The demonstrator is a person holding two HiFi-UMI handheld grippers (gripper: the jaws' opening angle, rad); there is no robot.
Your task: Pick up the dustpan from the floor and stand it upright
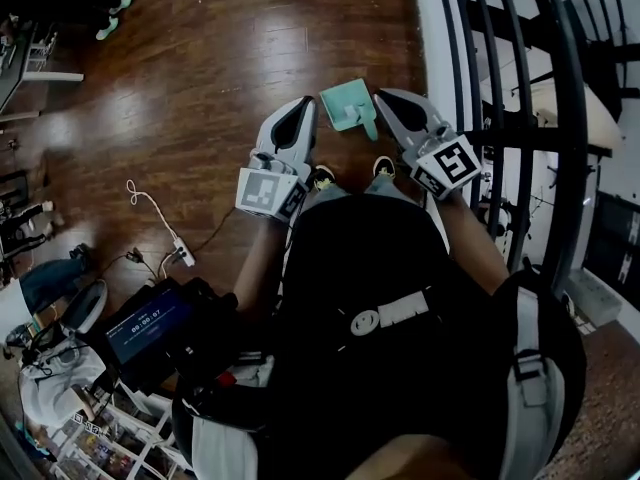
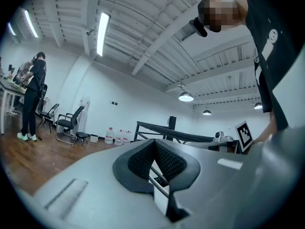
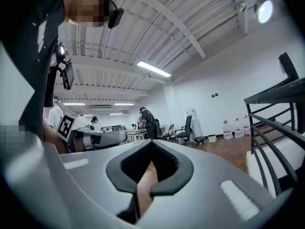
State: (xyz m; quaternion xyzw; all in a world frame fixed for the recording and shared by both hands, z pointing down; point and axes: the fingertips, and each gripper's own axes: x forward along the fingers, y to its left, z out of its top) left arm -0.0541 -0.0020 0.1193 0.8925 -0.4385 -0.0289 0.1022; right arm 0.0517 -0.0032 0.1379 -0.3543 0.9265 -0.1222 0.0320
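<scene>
In the head view a small teal dustpan [image 1: 345,104] rests on the dark wooden floor [image 1: 200,78], its handle toward me, just beyond my feet. Both grippers are held up well above it, pointing level. My left gripper [image 1: 300,110] hangs to the left of the dustpan and my right gripper [image 1: 386,98] to its right; neither touches it. In the left gripper view the left gripper [image 2: 153,143] has its pads meeting with nothing between them. The right gripper [image 3: 151,146] is likewise shut and empty in the right gripper view. Neither gripper view shows the dustpan.
A black metal stair railing [image 1: 500,88] stands close on the right. A white power strip with cable [image 1: 182,255] lies on the floor at left, near a device with a lit screen [image 1: 150,323]. An office chair [image 2: 69,123] and a standing person [image 2: 31,99] are farther off.
</scene>
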